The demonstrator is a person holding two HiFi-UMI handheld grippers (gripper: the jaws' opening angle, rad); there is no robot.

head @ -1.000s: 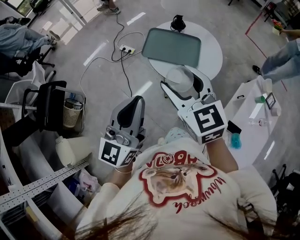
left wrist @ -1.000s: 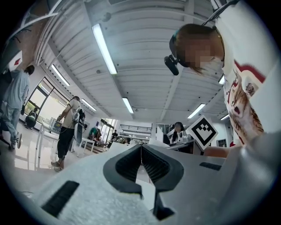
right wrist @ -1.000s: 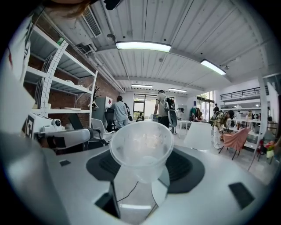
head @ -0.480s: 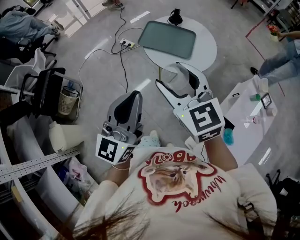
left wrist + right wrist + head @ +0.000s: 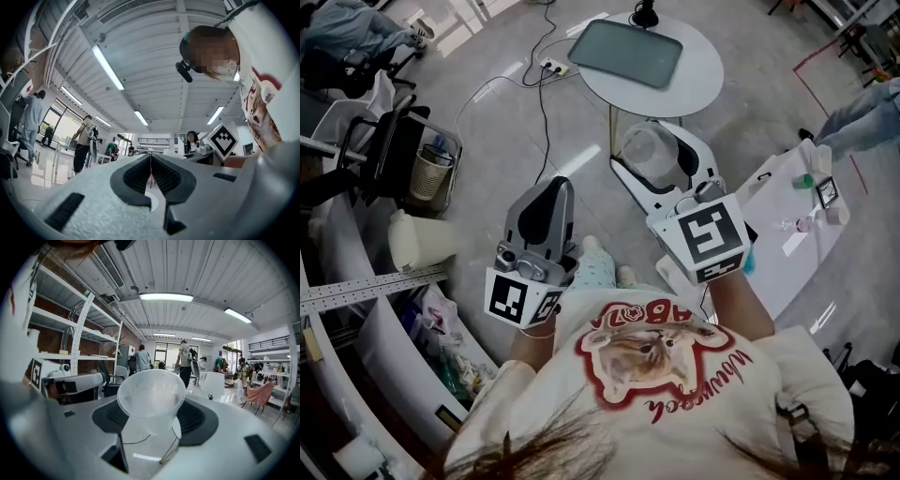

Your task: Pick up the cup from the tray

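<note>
A clear plastic cup (image 5: pixel 649 156) hangs in the air between the jaws of my right gripper (image 5: pixel 656 150), well short of the round white table (image 5: pixel 708 80). The grey-green tray (image 5: pixel 626 52) lies bare on that table. In the right gripper view the cup (image 5: pixel 151 397) fills the middle, mouth facing the camera, with my right gripper (image 5: pixel 152 417) shut on its lower body. My left gripper (image 5: pixel 551 187) is held beside it at the left, shut with nothing in it. In the left gripper view my left gripper (image 5: pixel 151 168) points up at the ceiling with its pads pressed together.
A small black object (image 5: pixel 646 13) stands at the table's far edge. A power strip (image 5: pixel 553 67) with cables lies on the floor. A black chair (image 5: pixel 389 155) and a basket (image 5: pixel 427 174) are at the left. A white side table (image 5: pixel 792 211) with small items is at the right.
Both grippers have drawn back from the round table, which now sits farther up the view. The cup has stayed in the right gripper's jaws; the left gripper has stayed shut.
</note>
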